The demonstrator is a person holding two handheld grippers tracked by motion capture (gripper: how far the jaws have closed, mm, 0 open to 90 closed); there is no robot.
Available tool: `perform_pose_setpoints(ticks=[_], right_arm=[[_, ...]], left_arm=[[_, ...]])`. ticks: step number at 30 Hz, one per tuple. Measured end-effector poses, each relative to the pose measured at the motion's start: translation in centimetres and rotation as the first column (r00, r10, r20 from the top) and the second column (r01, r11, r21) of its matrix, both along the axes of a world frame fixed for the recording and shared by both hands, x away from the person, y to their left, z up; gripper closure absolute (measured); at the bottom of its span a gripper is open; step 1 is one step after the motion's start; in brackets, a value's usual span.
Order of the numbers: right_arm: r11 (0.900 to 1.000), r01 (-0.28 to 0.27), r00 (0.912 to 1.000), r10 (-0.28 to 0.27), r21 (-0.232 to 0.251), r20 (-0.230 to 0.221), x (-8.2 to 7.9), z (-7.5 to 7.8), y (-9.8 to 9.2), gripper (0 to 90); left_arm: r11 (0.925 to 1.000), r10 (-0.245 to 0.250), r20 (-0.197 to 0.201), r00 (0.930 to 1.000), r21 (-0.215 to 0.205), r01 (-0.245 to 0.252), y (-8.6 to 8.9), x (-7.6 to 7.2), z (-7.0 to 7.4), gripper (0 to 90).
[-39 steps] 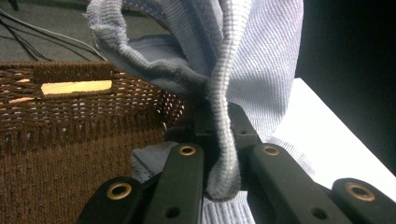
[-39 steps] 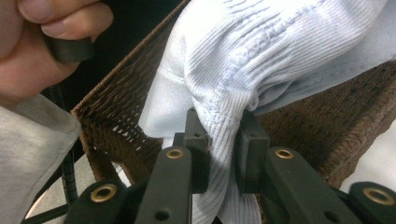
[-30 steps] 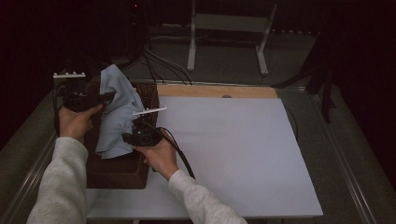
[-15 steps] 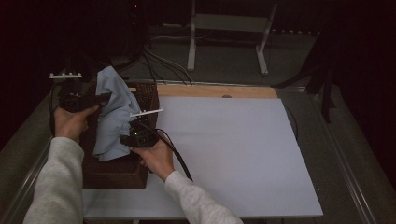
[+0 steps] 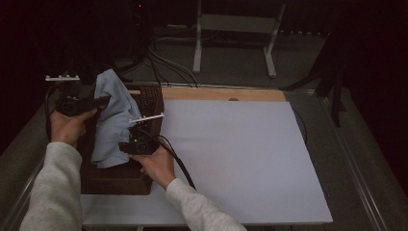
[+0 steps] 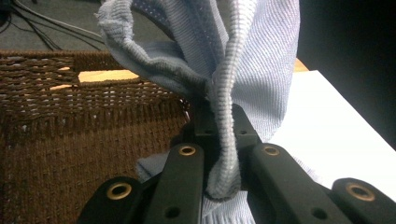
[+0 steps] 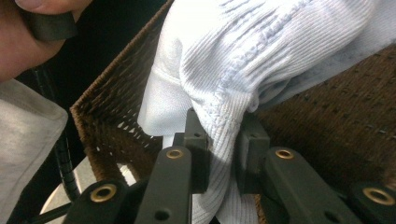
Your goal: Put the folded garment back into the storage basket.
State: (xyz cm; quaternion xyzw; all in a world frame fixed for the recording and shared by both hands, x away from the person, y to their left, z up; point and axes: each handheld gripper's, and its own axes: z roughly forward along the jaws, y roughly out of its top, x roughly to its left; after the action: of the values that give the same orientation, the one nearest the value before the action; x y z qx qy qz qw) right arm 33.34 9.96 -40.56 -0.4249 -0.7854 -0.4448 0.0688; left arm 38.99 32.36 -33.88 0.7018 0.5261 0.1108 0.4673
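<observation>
A pale blue knitted garment (image 5: 111, 126) hangs stretched between my two grippers over a brown wicker basket (image 5: 115, 180) at the table's left. My left gripper (image 5: 98, 102) holds its upper end, jaws shut on a ribbed hem of the garment (image 6: 223, 140). Lower down and nearer, my right gripper (image 5: 126, 146) is shut on another ribbed edge of the garment (image 7: 223, 154). The wicker basket (image 6: 70, 154) lies below the cloth, and the basket's corner (image 7: 112, 126) stands just beyond my right jaws.
A large white board (image 5: 240, 159) covers the table to the right of the basket, with a wooden strip (image 5: 221, 94) along its far edge. Cables (image 5: 163, 67) and a metal stand (image 5: 231, 33) lie on the floor behind. A raised table rail (image 5: 356, 168) runs along the right side.
Both hands have lifted the garment slightly up and away from me; the left gripper has drifted a little to the left, stretching the cloth.
</observation>
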Motion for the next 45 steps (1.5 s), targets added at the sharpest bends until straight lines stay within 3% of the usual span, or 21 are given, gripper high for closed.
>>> perform_pose_setpoints(ticks=[22, 27, 28, 29, 30, 31, 32, 35, 36, 38, 40, 45], right_arm=[[0.998, -0.06, 0.9976, 0.059, -0.013, -0.037, -1.1, -0.7, 1.9, 78.3], [0.995, -0.092, 0.995, 0.091, -0.026, -0.042, -1.3, -0.8, 2.3, 77.7], [0.995, -0.092, 0.995, 0.091, -0.026, -0.042, -1.3, -0.8, 2.3, 77.7], [0.991, -0.127, 0.9917, 0.125, -0.041, -0.03, -1.4, -0.7, 2.4, 75.1], [0.981, -0.174, 0.9841, 0.176, -0.082, 0.021, -1.9, -0.3, 2.3, 34.7], [0.981, -0.174, 0.9841, 0.176, -0.082, 0.021, -1.9, -0.3, 2.3, 34.7], [0.981, -0.159, 0.9839, 0.167, -0.114, 0.063, -2.0, 0.0, 1.8, 23.0], [0.985, -0.129, 0.9871, 0.139, -0.118, 0.081, -1.8, 0.2, 1.2, 21.8], [0.989, -0.116, 0.9883, 0.124, -0.091, 0.089, -1.3, 0.3, 0.4, 17.3], [0.991, -0.108, 0.9885, 0.115, -0.081, 0.098, -1.2, 0.4, 0.1, 15.7], [0.994, -0.094, 0.9862, 0.101, -0.06, 0.131, -0.8, 0.4, -0.7, 12.0], [0.995, -0.086, 0.9831, 0.093, -0.053, 0.157, -0.5, 0.4, -1.4, 10.7]], left_arm=[[0.9992, 0.014, -0.027, 0.9995, 0.039, -0.013, 1.5, -0.5, 0.0, 86.6], [0.996, 0.045, -0.048, 0.9978, 0.079, -0.041, 1.6, -0.3, -0.2, 85.6], [0.996, 0.045, -0.048, 0.9978, 0.079, -0.041, 1.6, -0.3, -0.2, 76.9], [0.9932, 0.087, -0.052, 0.9949, 0.082, -0.082, 1.6, 0.0, -0.4, 76.9], [0.9912, 0.108, -0.052, 0.9928, 0.083, -0.104, 1.6, 0.1, -0.5, 32.3], [0.9885, 0.124, -0.033, 0.9917, 0.091, -0.12, 1.5, 0.1, -0.5, 32.3], [0.9849, 0.148, -0.03, 0.9885, 0.095, -0.144, 1.5, 0.1, -0.6, 24.1], [0.9782, 0.183, -0.025, 0.9828, 0.105, -0.179, 1.3, 0.2, -0.8, 16.5], [0.9773, 0.182, -0.023, 0.983, 0.114, -0.179, 1.2, 0.1, -0.9, 14.7], [0.9757, 0.186, -0.022, 0.9822, 0.122, -0.182, 1.1, 0.2, -0.9, 11.9], [0.9773, 0.179, -0.018, 0.9837, 0.118, -0.176, 1.0, 0.2, -0.9, 5.9], [0.9845, 0.139, -0.004, 0.9902, 0.108, -0.138, 0.6, 0.2, -0.9, 0.6]])
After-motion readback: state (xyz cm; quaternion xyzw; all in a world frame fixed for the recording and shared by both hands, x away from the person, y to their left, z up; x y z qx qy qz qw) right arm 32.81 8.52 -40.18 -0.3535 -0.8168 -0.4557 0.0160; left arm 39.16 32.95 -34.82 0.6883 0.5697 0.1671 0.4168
